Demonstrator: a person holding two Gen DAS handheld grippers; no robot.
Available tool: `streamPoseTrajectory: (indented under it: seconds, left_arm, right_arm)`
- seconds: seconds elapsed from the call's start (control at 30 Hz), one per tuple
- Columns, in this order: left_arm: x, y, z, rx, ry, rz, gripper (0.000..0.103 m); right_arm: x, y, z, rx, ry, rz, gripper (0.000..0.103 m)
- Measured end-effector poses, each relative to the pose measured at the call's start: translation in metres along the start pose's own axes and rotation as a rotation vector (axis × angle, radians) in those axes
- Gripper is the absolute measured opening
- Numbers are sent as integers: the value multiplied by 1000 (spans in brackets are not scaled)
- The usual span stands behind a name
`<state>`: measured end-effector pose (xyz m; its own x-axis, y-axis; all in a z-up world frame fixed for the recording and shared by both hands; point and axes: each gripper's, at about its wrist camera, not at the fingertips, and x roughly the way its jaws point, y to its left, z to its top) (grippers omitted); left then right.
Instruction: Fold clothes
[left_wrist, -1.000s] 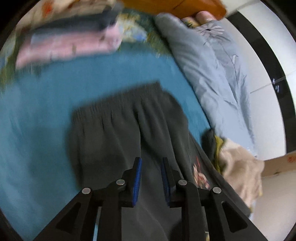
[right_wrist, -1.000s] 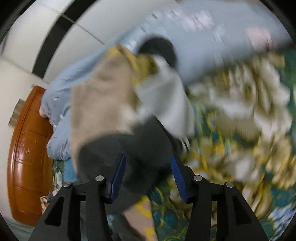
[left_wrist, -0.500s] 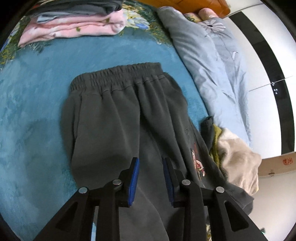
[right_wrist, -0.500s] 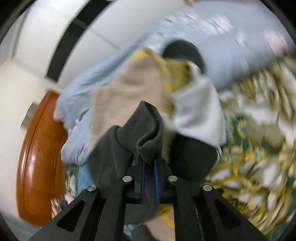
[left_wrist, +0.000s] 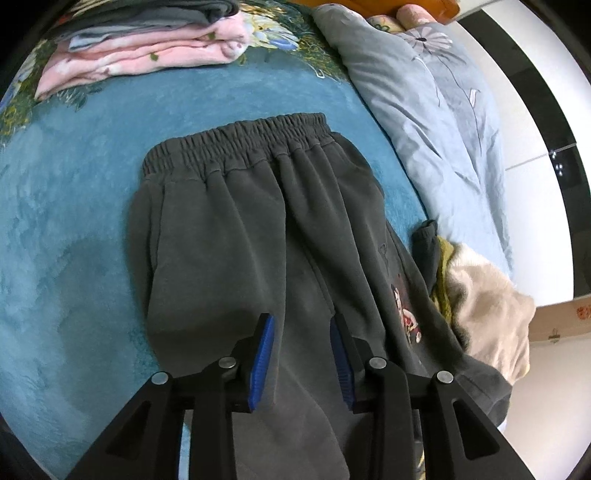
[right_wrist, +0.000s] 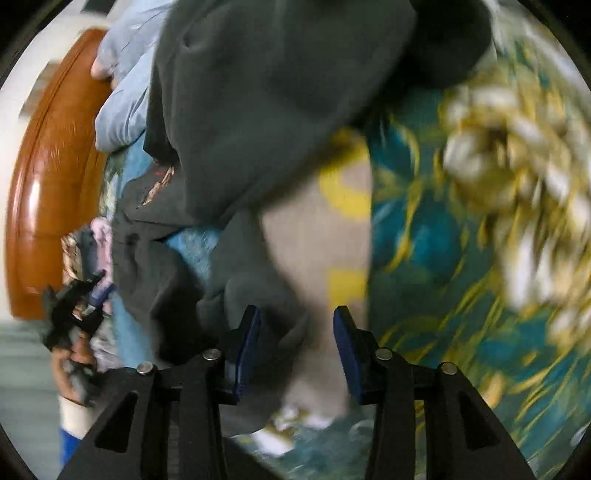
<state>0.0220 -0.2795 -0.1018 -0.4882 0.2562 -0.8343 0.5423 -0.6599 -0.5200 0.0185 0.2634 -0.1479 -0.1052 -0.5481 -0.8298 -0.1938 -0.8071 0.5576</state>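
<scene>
1. Teal bedspread (left_wrist: 74, 229), floral border; folded pink clothes stack (left_wrist: 140, 51) far left, pale blue duvet (left_wrist: 436, 122) far right.
2. Dark grey sweatpants (left_wrist: 236, 229): flat mid-bed, waistband far, legs running near.
3. Left gripper (left_wrist: 301, 354): jaws apart, empty, above the legs.
4. Right gripper (right_wrist: 297, 350): jaws apart, grey cloth between them, not pinched.
5. Risk: a single-layer pinch would skew the fold; beige garment (left_wrist: 487, 310) may snag.

Home bedroom. Teal floral bedspread (left_wrist: 74, 206), rumpled blue duvet (left_wrist: 436, 110), wooden headboard (right_wrist: 48, 177). Folded clothes stack (left_wrist: 147, 55) on the bed.
</scene>
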Motion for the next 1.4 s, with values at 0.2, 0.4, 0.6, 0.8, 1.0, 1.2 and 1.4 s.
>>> streamPoseTrajectory:
  seconds: [0.2, 0.4, 0.6, 0.8, 1.0, 1.2, 1.4]
  left_arm:
    - [-7, -3, -2, 16, -20, -15, 36]
    - [-13, 1, -1, -10, -36, -29, 37]
    - [-27, 5, -2, -9, -85, -38, 38]
    - [-34, 16, 0, -62, -115, -63, 47]
    - [-24, 21, 3, -110, -85, -81, 48]
    - [-21, 14, 2, -81, -76, -57, 48]
    - [-28, 19, 2, -106, -111, -76, 48]
  right_arm:
    - [-19, 34, -20, -56, 103, -11, 4]
    - [6, 111, -8, -41, 210, 238, 4]
    - [57, 173, 35, 16, 75, 313, 9]
    - [85, 203, 16, -140, 274, 338, 32]
    - [31, 141, 38, -151, 24, 252, 45]
    - [82, 87, 51, 30, 69, 227, 62]
    - [131, 110, 45, 95, 139, 327, 60]
